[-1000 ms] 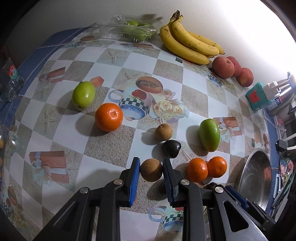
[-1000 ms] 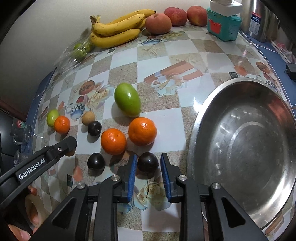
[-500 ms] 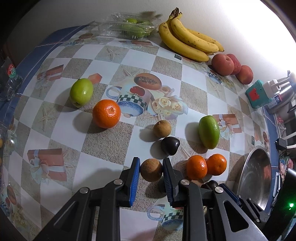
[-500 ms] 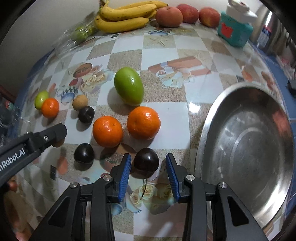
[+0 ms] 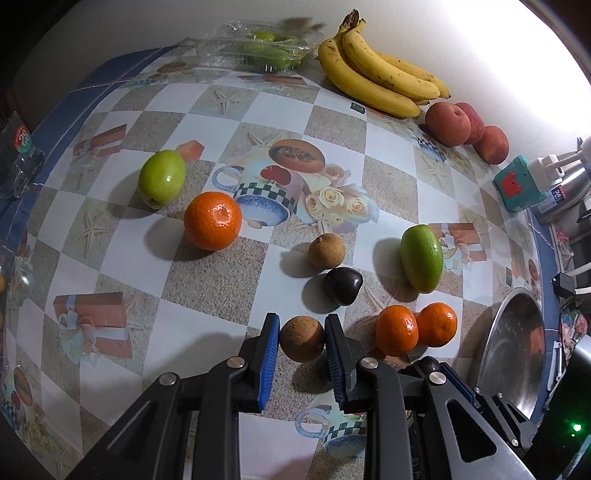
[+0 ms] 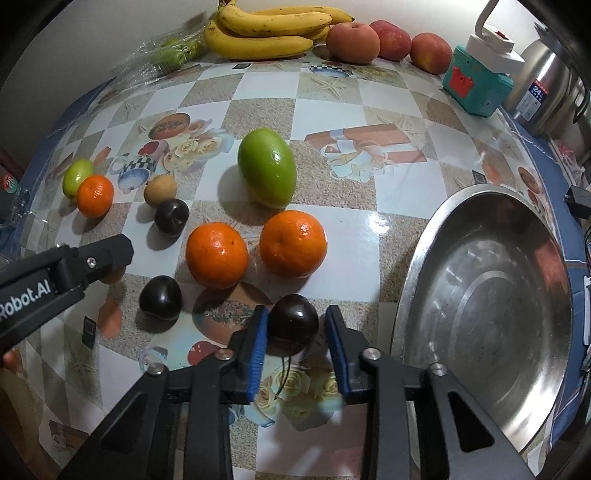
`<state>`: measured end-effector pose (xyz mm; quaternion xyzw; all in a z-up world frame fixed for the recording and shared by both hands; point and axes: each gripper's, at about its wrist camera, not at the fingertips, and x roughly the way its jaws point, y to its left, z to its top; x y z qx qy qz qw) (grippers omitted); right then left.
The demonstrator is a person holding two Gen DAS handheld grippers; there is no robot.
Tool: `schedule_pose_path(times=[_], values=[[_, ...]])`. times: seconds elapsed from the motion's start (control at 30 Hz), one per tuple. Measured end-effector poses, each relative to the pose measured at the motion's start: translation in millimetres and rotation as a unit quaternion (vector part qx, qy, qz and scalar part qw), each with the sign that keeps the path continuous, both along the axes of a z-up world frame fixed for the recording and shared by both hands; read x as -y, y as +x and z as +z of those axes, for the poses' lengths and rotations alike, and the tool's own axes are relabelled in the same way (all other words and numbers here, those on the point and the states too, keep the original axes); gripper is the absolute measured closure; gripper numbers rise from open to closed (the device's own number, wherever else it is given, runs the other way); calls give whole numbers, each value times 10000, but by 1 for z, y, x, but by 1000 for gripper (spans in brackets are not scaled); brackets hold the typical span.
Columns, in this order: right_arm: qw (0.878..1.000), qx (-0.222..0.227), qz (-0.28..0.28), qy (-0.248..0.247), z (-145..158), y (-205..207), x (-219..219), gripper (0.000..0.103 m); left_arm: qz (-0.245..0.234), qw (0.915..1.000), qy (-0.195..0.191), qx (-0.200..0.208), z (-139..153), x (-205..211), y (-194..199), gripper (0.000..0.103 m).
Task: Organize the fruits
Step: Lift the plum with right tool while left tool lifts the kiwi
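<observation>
My left gripper (image 5: 302, 341) is shut on a small round brown fruit (image 5: 302, 339), both blue pads against its sides just above the tablecloth. My right gripper (image 6: 295, 334) has its jaws closing on a dark plum (image 6: 293, 325) that sits between the pads, close to the rim of the steel bowl (image 6: 480, 314). Two oranges (image 6: 216, 254) (image 6: 293, 243) lie just beyond the plum, and a long green fruit (image 6: 266, 172) lies behind them. Two more dark plums (image 6: 160, 297) (image 6: 171, 215) and another brown fruit (image 6: 159, 190) lie to the left.
An orange (image 5: 213, 220) and a green apple (image 5: 161, 178) sit at the far left. Bananas (image 6: 266, 33), peaches (image 6: 352, 42) and a clear box of green fruit (image 5: 258, 51) line the wall. A teal box (image 6: 476, 85) and a steel flask (image 6: 546, 85) stand at the back right.
The right gripper has dropped closer to the table. Its jaws spread wider around the dark plum half a second ago and have narrowed on it again. The left gripper kept still.
</observation>
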<state>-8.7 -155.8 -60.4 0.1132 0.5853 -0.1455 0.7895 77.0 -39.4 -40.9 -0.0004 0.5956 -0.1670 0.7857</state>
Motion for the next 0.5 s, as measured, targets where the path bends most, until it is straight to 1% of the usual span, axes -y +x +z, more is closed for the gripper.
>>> schedule_pose_path(times=[0.17, 0.37, 0.5], values=[[9999, 31, -64, 114, 4, -1, 4, 75, 17, 10000, -11, -16, 0, 0, 1, 76], [9990, 116, -210, 378, 5, -3, 16, 76, 34, 10000, -24, -1, 1, -2, 0, 76], [9978, 259, -261, 553, 13, -7, 19, 76, 47, 10000, -46, 23, 3, -3, 0, 76]])
